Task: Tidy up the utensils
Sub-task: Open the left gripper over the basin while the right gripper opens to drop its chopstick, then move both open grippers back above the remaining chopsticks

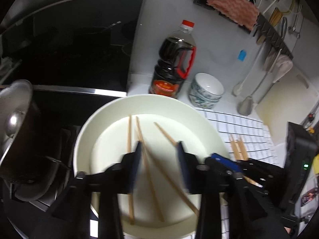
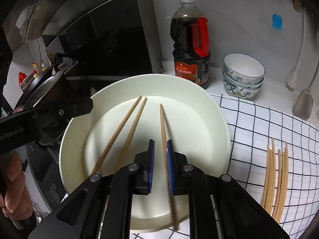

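Chopsticks [image 2: 127, 127] on the plate [image 2: 211, 123] — my left gripper [image 1: 159, 149] gapes over them; my right gripper [image 2: 160, 149], slightly parted, must straddle one before closing.

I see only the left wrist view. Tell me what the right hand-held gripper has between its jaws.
Observer: The right hand-held gripper has its jaws slightly apart. One chopstick runs between them, close to the right pad, and it does not look clamped.
Operator: Describe the bundle on the cloth. I get only the tips.
Observer: The bundle of chopsticks lies full length on the checked cloth, to the right of the plate. There are about seven, side by side.
Operator: Count the bowls.
Observer: There are three patterned bowls in one stack beside the sauce bottle.
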{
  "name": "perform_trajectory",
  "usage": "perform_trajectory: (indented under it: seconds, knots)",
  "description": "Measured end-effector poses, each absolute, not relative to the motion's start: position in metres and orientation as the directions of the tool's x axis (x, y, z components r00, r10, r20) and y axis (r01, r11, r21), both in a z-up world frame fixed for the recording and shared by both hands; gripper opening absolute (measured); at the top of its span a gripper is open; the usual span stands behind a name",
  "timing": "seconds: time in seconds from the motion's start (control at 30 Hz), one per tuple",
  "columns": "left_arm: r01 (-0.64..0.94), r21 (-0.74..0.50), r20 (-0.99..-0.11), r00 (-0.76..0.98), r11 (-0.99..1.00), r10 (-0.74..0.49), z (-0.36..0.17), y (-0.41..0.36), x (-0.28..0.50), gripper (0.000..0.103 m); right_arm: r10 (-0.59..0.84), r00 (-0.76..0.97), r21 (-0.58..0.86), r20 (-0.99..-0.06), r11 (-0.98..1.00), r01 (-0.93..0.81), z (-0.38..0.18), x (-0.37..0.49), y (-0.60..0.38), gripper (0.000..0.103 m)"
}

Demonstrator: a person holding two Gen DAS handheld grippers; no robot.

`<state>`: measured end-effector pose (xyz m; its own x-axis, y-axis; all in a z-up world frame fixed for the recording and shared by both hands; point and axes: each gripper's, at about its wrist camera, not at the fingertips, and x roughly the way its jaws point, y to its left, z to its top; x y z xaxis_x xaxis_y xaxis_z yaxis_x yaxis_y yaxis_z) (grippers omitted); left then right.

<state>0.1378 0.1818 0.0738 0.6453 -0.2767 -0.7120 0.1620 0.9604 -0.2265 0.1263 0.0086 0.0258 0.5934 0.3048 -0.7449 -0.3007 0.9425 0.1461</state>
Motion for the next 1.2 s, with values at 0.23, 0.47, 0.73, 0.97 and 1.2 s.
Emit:
perform_trajectory:
  seconds: [0.23,0.47,0.73,0.97,1.2]
  knots:
    - [0.132,-0.156,-0.693,0.691,0.979,-0.203,0.081,0.179,0.135,0.078,0.295,0.61,0.157,-0.735,0.95,-0.27,0.03,0.121,-0.01,0.018]
    - [0.101,-0.117,-0.667,0.729,0.988,-0.153,0.085,0.173,0.117,0.088,0.282,0.645,0.151,-0.71,0.956,-0.251,0.038,0.106,-0.025,0.029]
    - [0.093,-0.036,-0.623,0.777,0.995,-0.095,0.092,0.149,0.07,0.097,0.274,0.667,0.16,-0.693,0.961,-0.227,0.038,0.077,-0.053,0.041]
    - [0.089,-0.031,-0.618,0.781,0.996,-0.089,0.084,0.121,0.032,0.097,0.224,0.704,0.149,-0.674,0.974,-0.168,0.045,0.041,-0.095,0.047]
    - [0.107,-0.039,-0.622,0.775,0.993,-0.108,0.076,0.084,0.004,0.097,0.169,0.73,0.137,-0.662,0.985,-0.103,0.049,0.008,-0.145,0.053]
